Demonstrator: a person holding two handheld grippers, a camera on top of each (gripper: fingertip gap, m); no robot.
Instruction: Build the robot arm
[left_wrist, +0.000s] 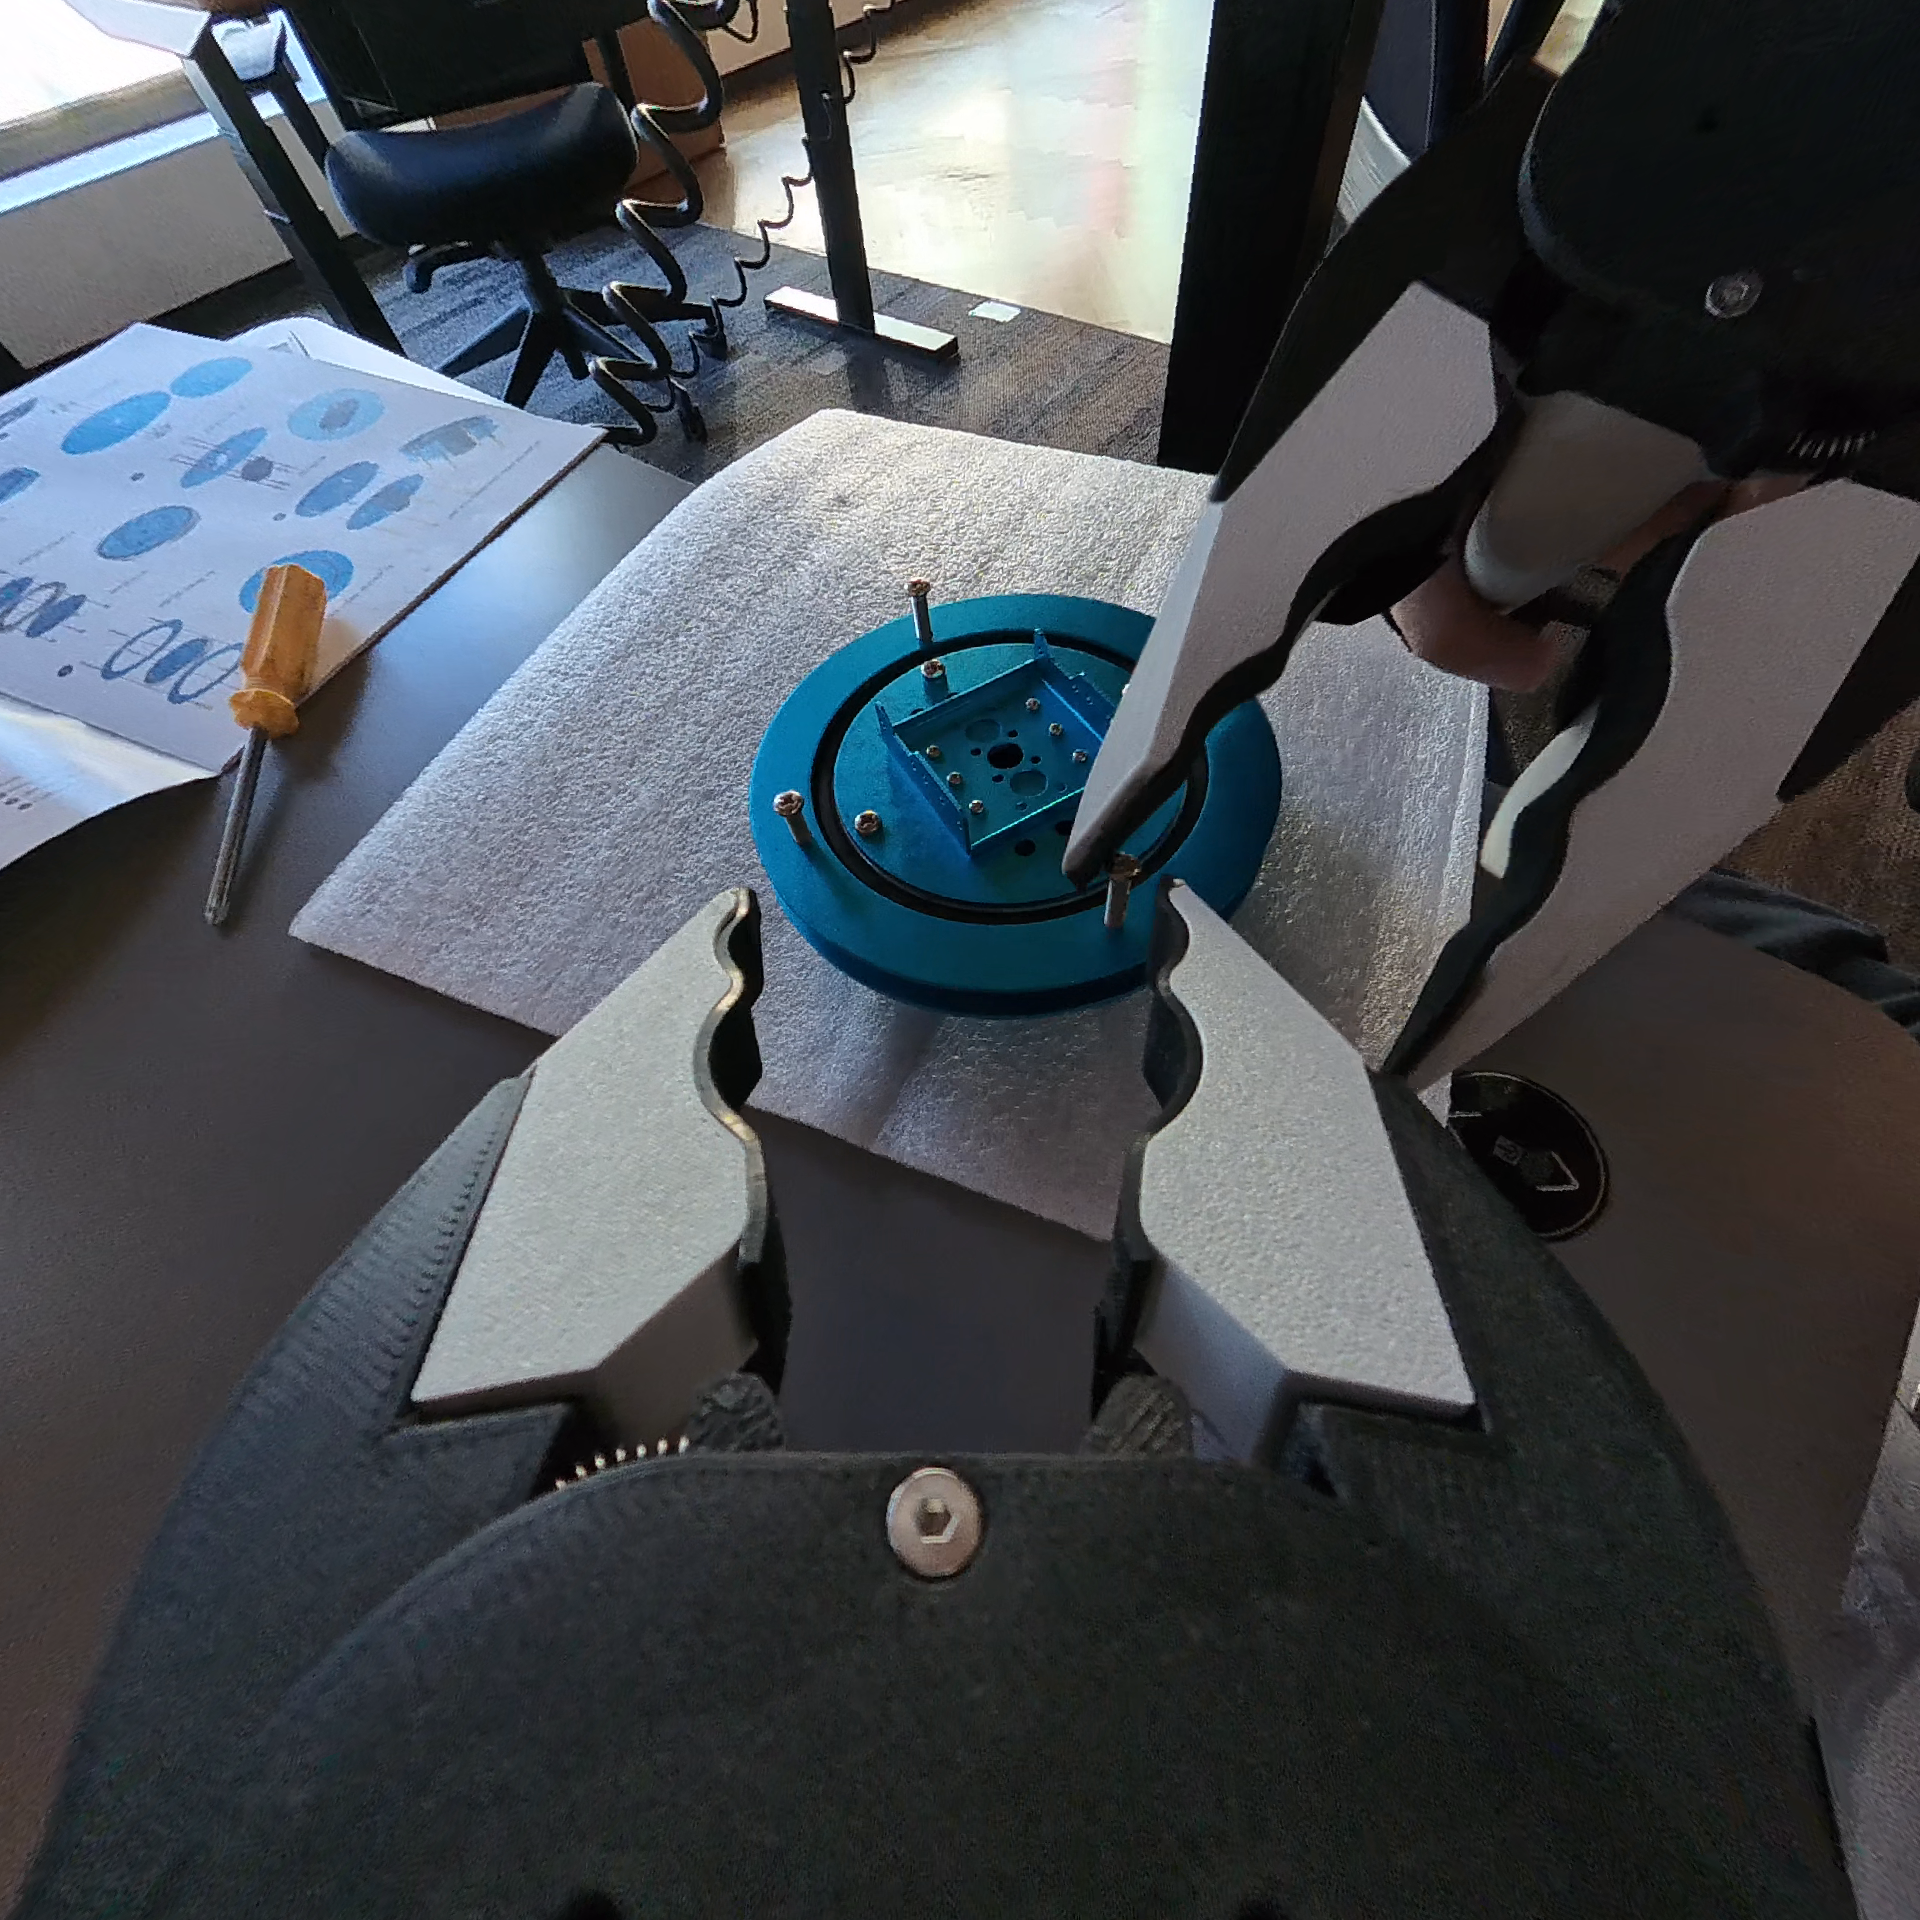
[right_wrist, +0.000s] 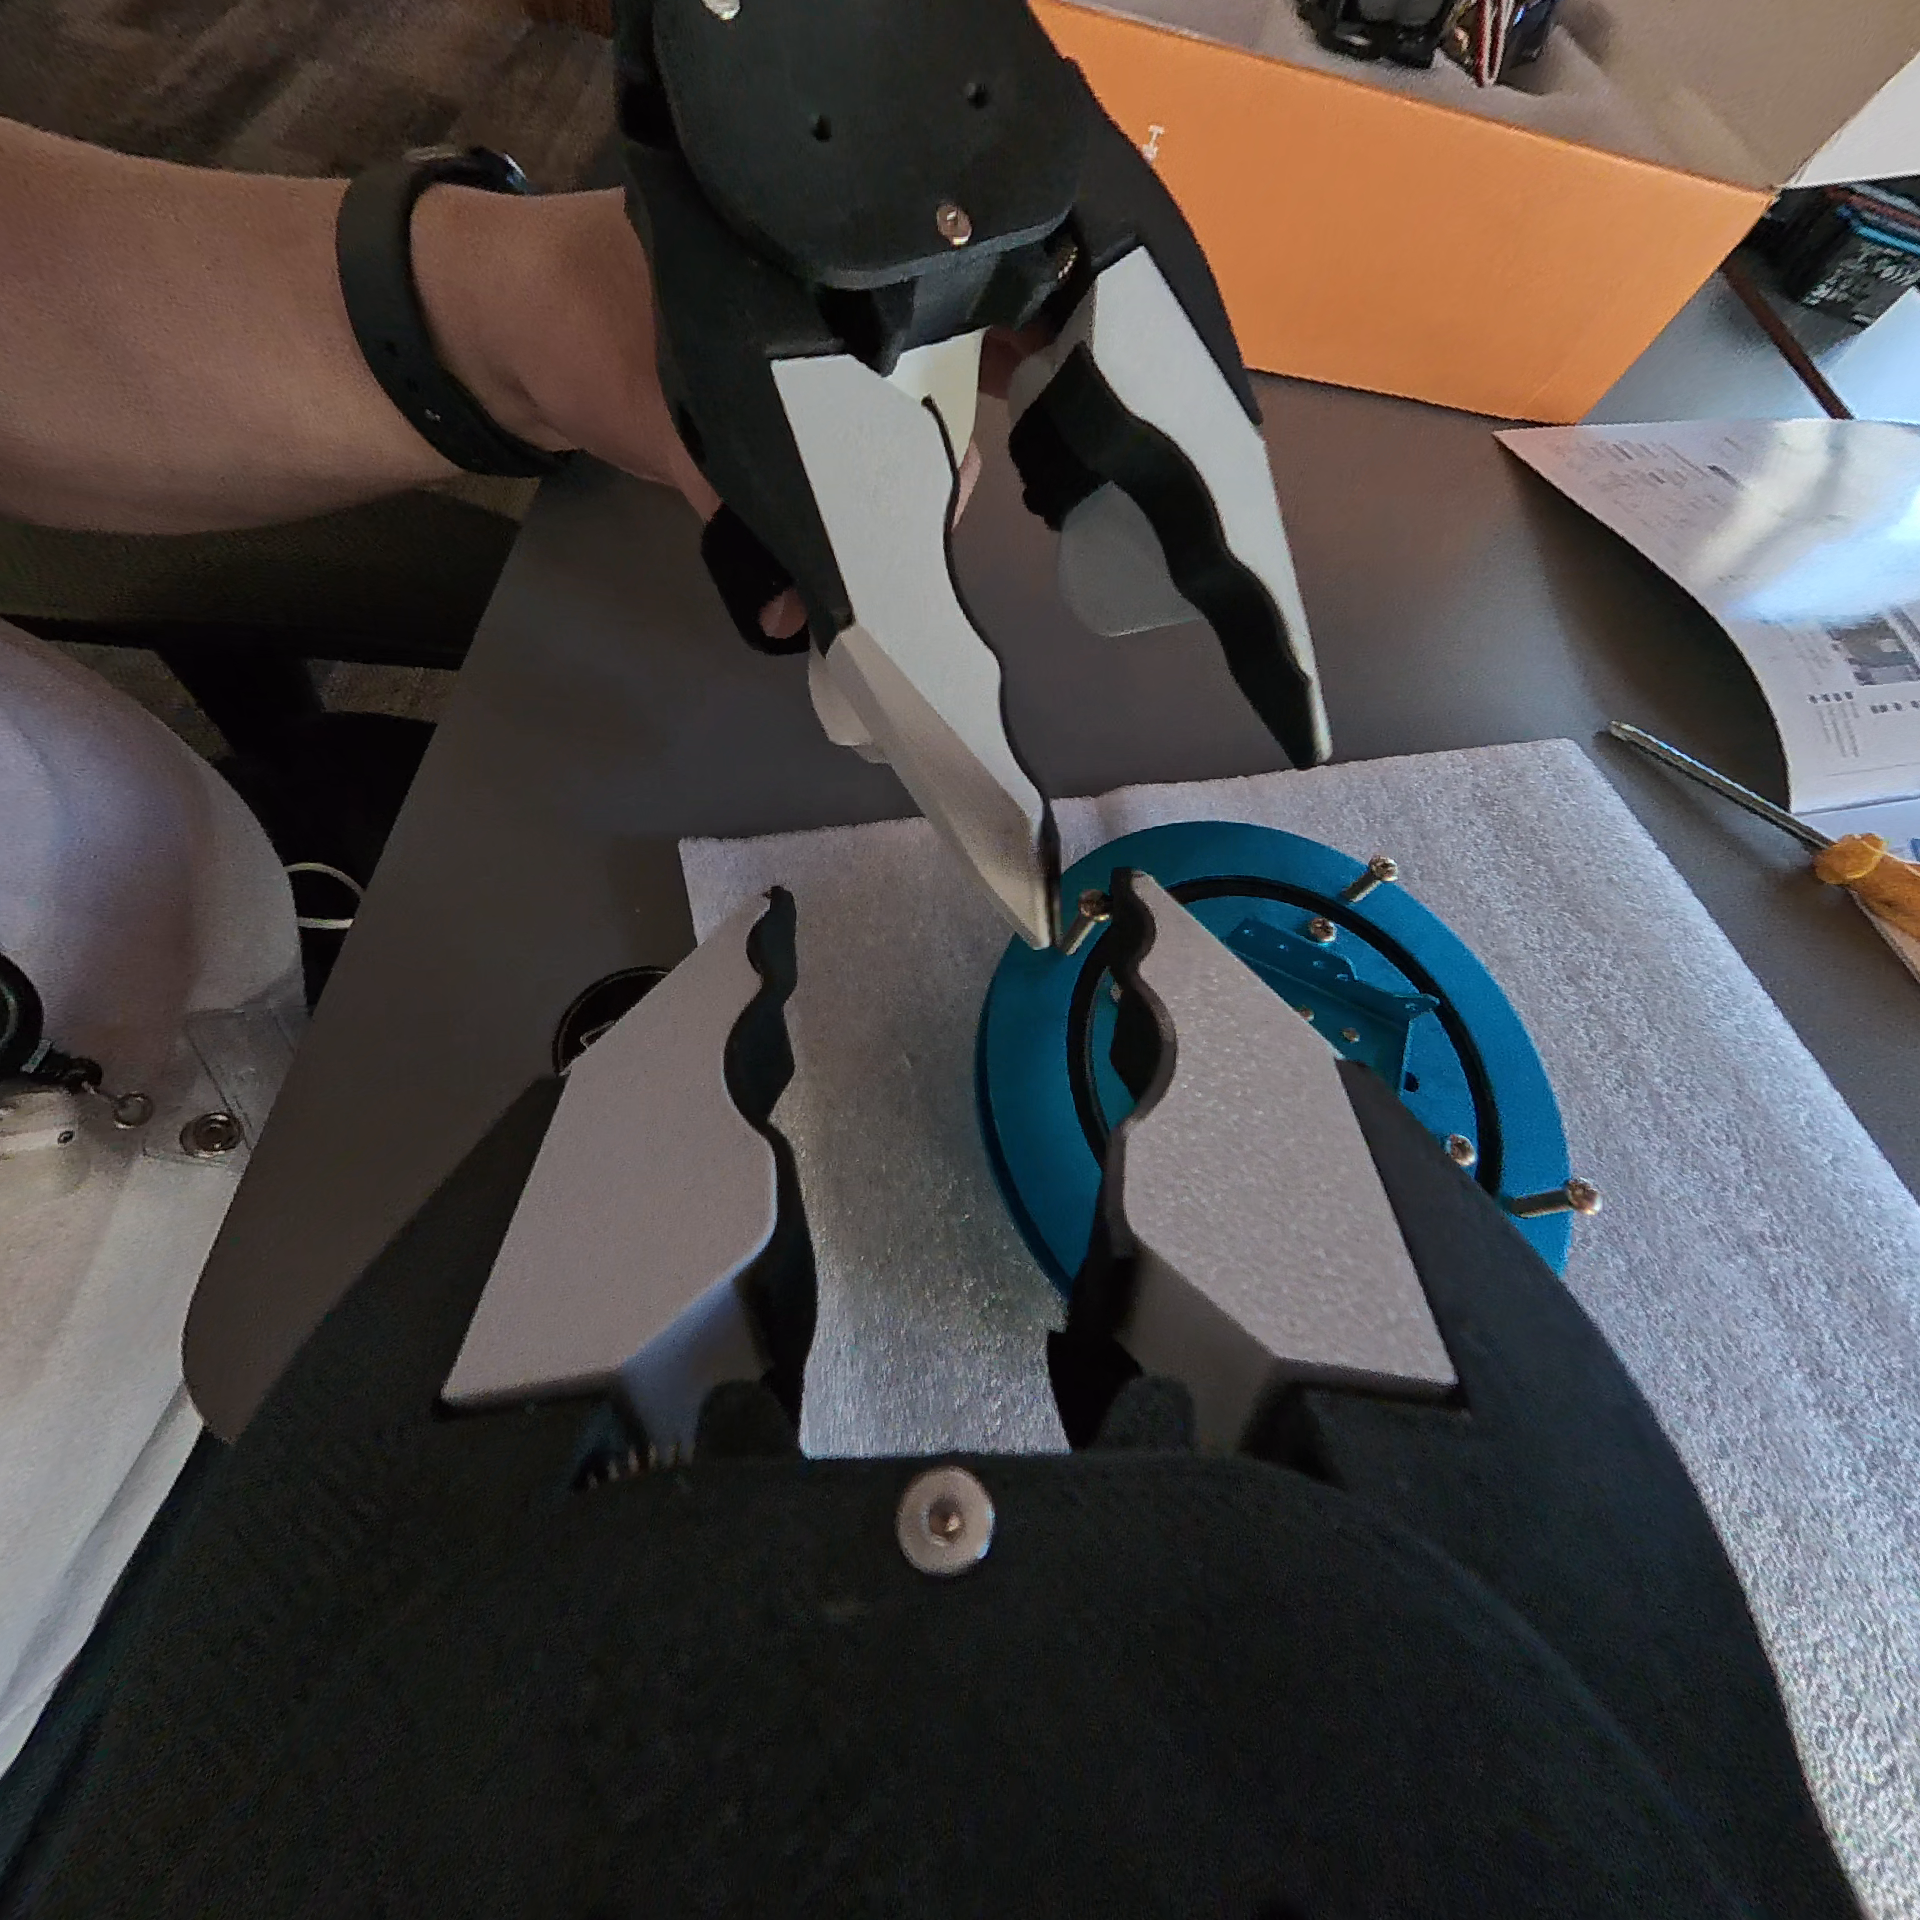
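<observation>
Left gripper (left_wrist: 956, 914): fingers spread open, nothing between them, hovering over the near edge of a white foam sheet (left_wrist: 582, 790) on the dark grey desk (left_wrist: 208, 1091). Fingers are grey textured plates with wavy black inner edges, on a black printed body.

Right gripper (right_wrist: 956, 914): also open and empty. In the left wrist view its one fingertip (left_wrist: 1081, 857) sits at a standing screw (left_wrist: 1117, 888) on the near right rim of the disc; whether they touch, can't tell.

On the foam, roughly centred: blue round metal disc (left_wrist: 831, 894), matte anodised look, with a black ring (left_wrist: 831, 831) set in it and a blue perforated U-bracket (left_wrist: 987, 748) in the middle. Two more loose screws stand up from the rim, far (left_wrist: 920, 613) and left (left_wrist: 795, 821); small screw heads sit flush on the inner plate.

Left of the foam: screwdriver (left_wrist: 265, 686), amber translucent handle, steel shaft, lying partly on printed sheets (left_wrist: 187, 499) with blue diagrams.

Far across the desk in the right wrist view: open orange cardboard box (right_wrist: 1403, 239); contents dark, not identifiable.

Far on the floor: black swivel chair (left_wrist: 488, 177).
</observation>
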